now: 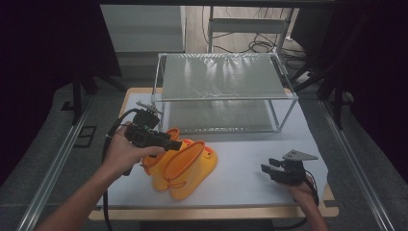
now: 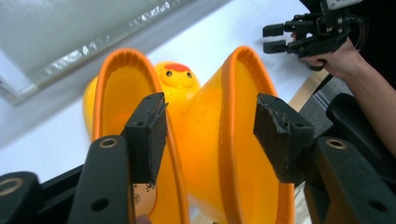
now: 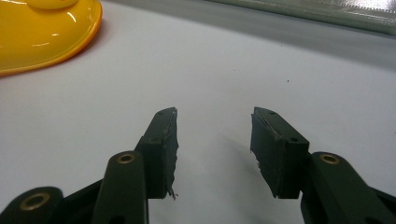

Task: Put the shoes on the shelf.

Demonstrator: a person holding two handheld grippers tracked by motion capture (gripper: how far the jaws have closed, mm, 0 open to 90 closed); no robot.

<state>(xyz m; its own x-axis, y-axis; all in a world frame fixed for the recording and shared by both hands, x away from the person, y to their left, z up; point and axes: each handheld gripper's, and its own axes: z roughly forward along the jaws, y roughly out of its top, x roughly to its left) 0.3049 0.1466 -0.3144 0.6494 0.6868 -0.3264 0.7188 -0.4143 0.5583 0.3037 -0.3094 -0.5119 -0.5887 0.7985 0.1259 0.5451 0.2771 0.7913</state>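
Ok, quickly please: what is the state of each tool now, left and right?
Left tool: open, jaws on either side of the adjoining rims of the yellow boots, not pressing on them.
Right tool: open, holding nothing, above the white table.

Looks like a lab or test bench, not a home: white-topped table fenced by aluminium rails, dark curtains on both sides, loose cables on the floor behind, and a bare metal-frame rack with mesh shelves on the table.
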